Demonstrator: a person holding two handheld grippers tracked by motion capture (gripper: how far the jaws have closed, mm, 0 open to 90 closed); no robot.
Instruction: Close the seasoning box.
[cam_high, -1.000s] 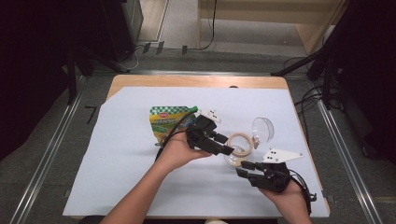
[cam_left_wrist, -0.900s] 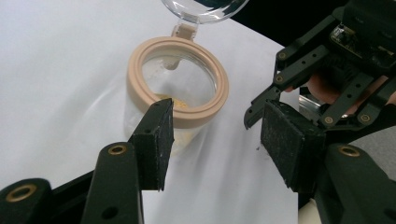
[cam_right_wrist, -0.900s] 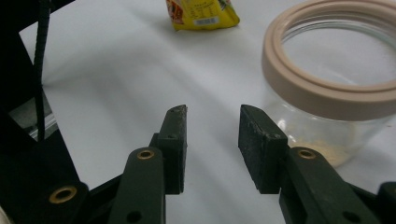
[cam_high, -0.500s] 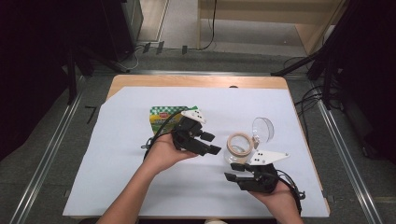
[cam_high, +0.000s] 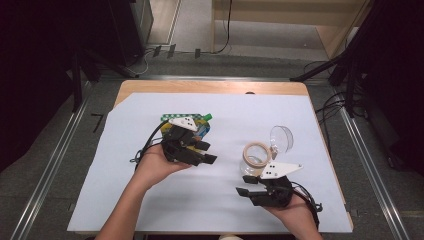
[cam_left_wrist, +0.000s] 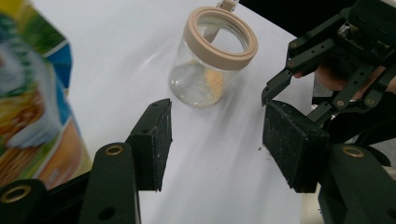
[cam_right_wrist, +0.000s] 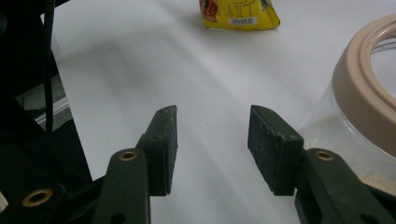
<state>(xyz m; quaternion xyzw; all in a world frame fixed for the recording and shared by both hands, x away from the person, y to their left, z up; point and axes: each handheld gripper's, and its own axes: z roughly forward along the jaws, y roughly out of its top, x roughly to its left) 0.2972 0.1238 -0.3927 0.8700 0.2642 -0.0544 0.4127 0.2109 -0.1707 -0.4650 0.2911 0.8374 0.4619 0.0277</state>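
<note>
The left gripper (cam_high: 209, 153) has drawn left from the jar (cam_high: 256, 161); right gripper (cam_high: 243, 192) just opening; both empty, jaws apart.

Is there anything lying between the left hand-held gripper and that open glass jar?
Nothing visible. In the left gripper view, bare white table cover lies between the left hand-held gripper and the glass jar. The snack pouch sits off to one side.

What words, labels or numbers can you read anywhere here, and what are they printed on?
Snack pouch: a white barcode patch and small print on the yellow back, too small to read.
Snack pouch front, left gripper view: colourful printing, too blurred to read.
Jar: no label or text.
Nothing is legible.
</note>
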